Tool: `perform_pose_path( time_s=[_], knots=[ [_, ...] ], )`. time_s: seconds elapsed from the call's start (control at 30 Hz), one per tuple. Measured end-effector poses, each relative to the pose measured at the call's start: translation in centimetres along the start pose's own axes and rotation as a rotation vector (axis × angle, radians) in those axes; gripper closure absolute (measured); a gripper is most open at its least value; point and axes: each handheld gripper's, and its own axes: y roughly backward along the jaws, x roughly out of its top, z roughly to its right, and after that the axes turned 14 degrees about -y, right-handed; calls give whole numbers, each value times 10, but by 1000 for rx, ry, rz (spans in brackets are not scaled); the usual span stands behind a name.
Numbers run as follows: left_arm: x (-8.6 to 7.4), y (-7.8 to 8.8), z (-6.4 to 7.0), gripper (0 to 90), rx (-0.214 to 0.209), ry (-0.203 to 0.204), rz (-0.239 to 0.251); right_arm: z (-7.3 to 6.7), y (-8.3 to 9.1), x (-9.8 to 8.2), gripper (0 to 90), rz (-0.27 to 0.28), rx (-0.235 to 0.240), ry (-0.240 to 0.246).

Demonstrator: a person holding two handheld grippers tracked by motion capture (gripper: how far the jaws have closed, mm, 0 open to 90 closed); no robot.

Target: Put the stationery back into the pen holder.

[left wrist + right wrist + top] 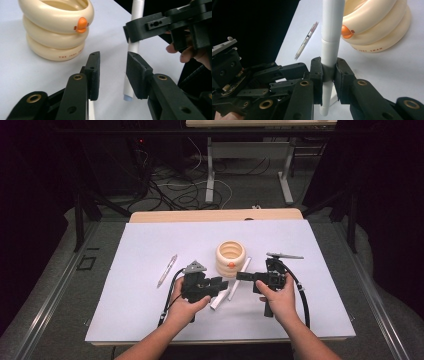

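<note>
Beside cream holder [377, 27]: right tool [328, 75] clamps white pen [331, 37].

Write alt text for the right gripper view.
The right hand-held gripper clamps a white plastic pen between its black jaws. Behind stands a cream ringed holder with an orange duck bill, and a clear pen lies on the white table.

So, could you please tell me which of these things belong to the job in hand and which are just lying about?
In the job:
- white pen, clamped in the right gripper
- left gripper, jaws open beside it
- cream ringed pot, probably

Lying about:
- clear pen
- second white stick
</note>
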Motion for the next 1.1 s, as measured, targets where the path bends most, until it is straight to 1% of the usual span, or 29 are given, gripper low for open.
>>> perform_pose_path(
  time_s=[0.03,0.07,0.13,0.17,0.2,0.27,0.3,0.37,0.43,0.47,0.5,0.6,0.63,0.67,0.7,0.73,0.77,0.8,0.87,0.9,0.93,0.97,1.0,1.03,1.07,1.1],
  knots=[
    [0,0,-1,631,0,4,-5,0,0,0,781,-12,-1,0],
    [0,0,-2,629,0,11,-5,0,0,0,781,-11,-1,-1],
    [-1,0,-5,608,8,10,-11,0,-2,0,781,-5,-1,-6],
    [-1,0,-6,602,14,11,-18,-1,-2,1,782,-12,-1,-4],
    [-2,0,-8,595,17,12,-24,0,-2,1,781,-11,-9,21],
    [-2,0,-11,580,22,16,-29,-2,-3,3,782,-3,-7,4],
    [-2,0,-13,568,28,16,-33,-2,-2,4,781,-10,-8,19],
    [-2,1,-17,556,35,23,-35,-5,-3,6,781,1,-10,14],
    [-2,3,-20,536,42,31,-32,-7,-3,9,781,5,-18,23],
    [-2,4,-21,527,45,27,-31,-7,-2,11,781,-2,-19,32],
    [-2,4,-23,517,50,26,-28,-9,-3,13,781,6,-23,34],
    [-1,7,-27,486,55,32,-19,-11,-2,19,781,2,-34,52],
    [-1,7,-28,474,60,32,-22,-13,-2,21,781,11,-42,50],
    [-1,8,-29,461,63,34,-20,-14,-2,23,781,12,-47,61],
    [-1,9,-31,445,73,34,-23,-16,-1,26,782,11,-50,59],
    [-1,10,-32,430,75,35,-25,-17,-2,28,781,23,-59,74],
    [-1,10,-34,423,80,34,-24,-18,-1,30,781,21,-65,72],
    [-1,11,-35,413,86,38,-23,-19,-1,32,781,25,-67,89],
    [0,13,-38,386,96,43,-15,-22,0,37,781,26,-70,94],
    [0,14,-39,375,100,44,-15,-23,0,39,781,31,-81,98],
    [0,16,-41,365,105,40,-16,-24,0,41,781,32,-81,105],
    [0,16,-42,352,107,45,-8,-26,0,44,781,36,-86,108],
    [1,17,-44,340,115,38,-8,-27,0,46,781,33,-93,118],
    [1,18,-45,325,119,42,-8,-30,-1,48,781,37,-99,117],
    [1,19,-46,315,128,37,-9,-31,-1,51,781,32,-107,130],
    [1,20,-48,304,134,37,-8,-34,-2,52,781,35,-107,128]
  ],
)
